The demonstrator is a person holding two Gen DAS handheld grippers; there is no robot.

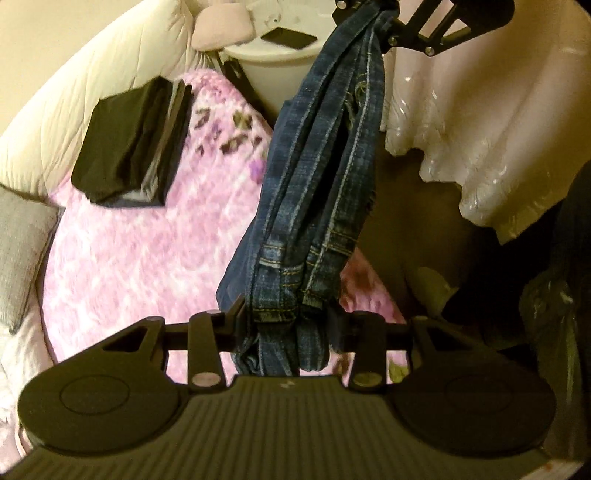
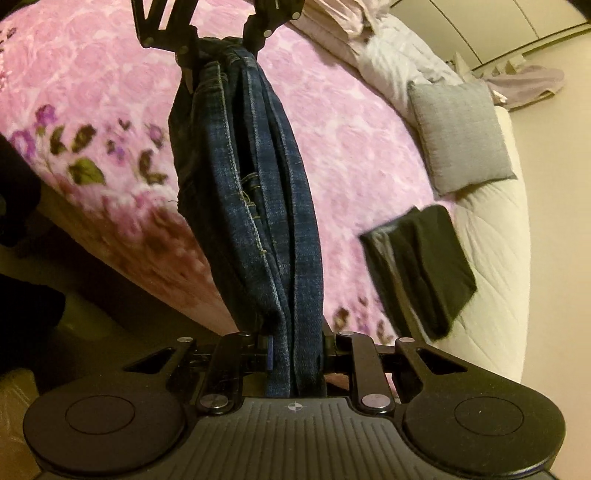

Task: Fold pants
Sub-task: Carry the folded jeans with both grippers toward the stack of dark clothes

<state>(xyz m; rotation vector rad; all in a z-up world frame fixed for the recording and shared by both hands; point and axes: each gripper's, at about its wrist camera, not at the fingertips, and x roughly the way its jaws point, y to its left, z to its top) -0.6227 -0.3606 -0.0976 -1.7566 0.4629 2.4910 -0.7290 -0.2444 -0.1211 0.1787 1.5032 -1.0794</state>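
Blue denim pants (image 1: 317, 177) hang bunched and stretched between my two grippers, above the edge of a bed with a pink flowered blanket (image 1: 140, 251). My left gripper (image 1: 288, 321) is shut on one bunched end with stitched hems. At the top of the left wrist view, my right gripper (image 1: 376, 22) clamps the other end. From the right wrist, the pants (image 2: 266, 192) run from my right gripper (image 2: 295, 354), shut on the denim, up to my left gripper (image 2: 218, 44).
A folded black garment (image 1: 133, 140) (image 2: 421, 266) lies on the blanket near a white quilted duvet (image 1: 92, 85). A grey cushion (image 2: 461, 136) rests on the bed. A white round stand (image 1: 273, 62) carries a dark flat object. Glossy white drapery (image 1: 491, 129) hangs at right.
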